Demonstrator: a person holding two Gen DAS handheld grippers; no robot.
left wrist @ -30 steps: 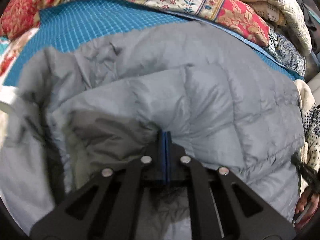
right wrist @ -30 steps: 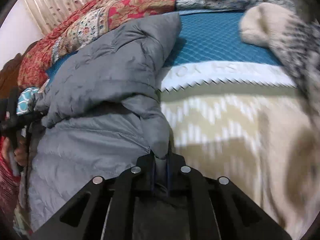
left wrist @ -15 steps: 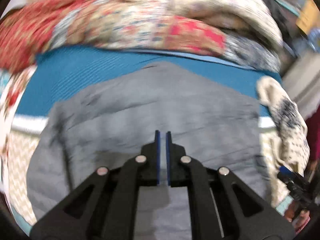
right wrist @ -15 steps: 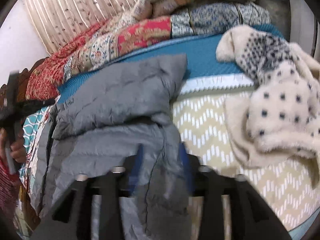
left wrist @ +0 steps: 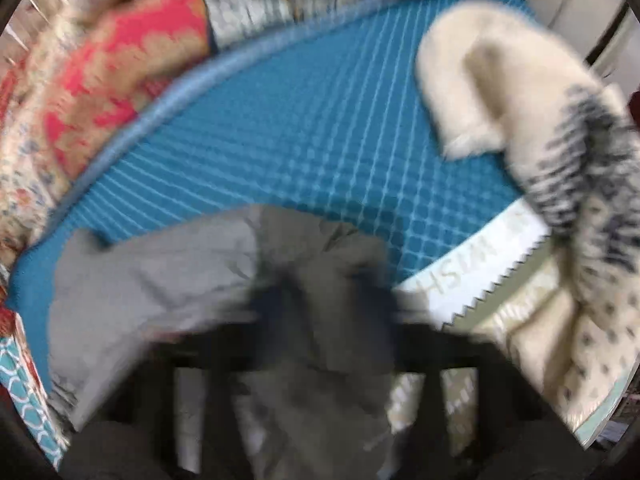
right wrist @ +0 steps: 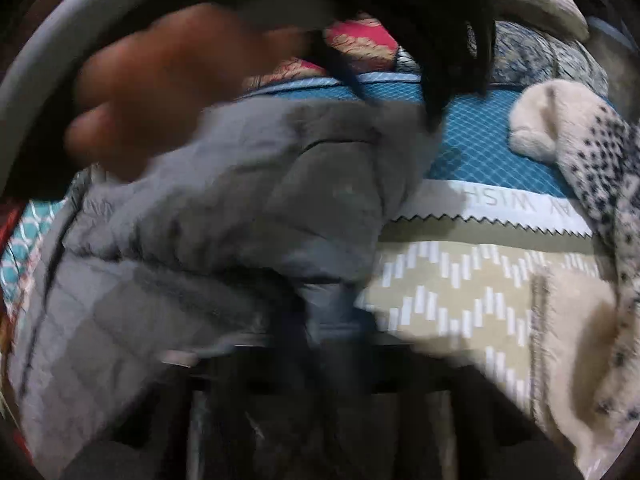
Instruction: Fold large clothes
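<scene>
A grey quilted jacket (left wrist: 160, 280) lies on the bed, folded over itself. The left wrist view is badly blurred. My left gripper (left wrist: 326, 308) is shut on a fold of the jacket, and grey fabric drapes over and between its fingers. In the right wrist view the jacket (right wrist: 240, 200) fills the left half. My right gripper (right wrist: 332, 312) is closing onto the jacket's right edge, and grey cloth sits between its fingers. A person's hand (right wrist: 160, 80) with the dark left gripper body (right wrist: 440, 20) passes above the jacket.
A cream fleece garment with dark spots (left wrist: 560, 160) (right wrist: 580, 160) lies at the right of the bed. A teal checked mattress cover (left wrist: 320, 120) and a beige chevron bedspread (right wrist: 460, 300) lie under the jacket. Patterned quilts (left wrist: 120, 60) are piled along the far side.
My left gripper swept right across the bed, dragging the jacket fold with it. My right gripper opened, then closed again on the jacket's edge. The hand now looms in the right view.
</scene>
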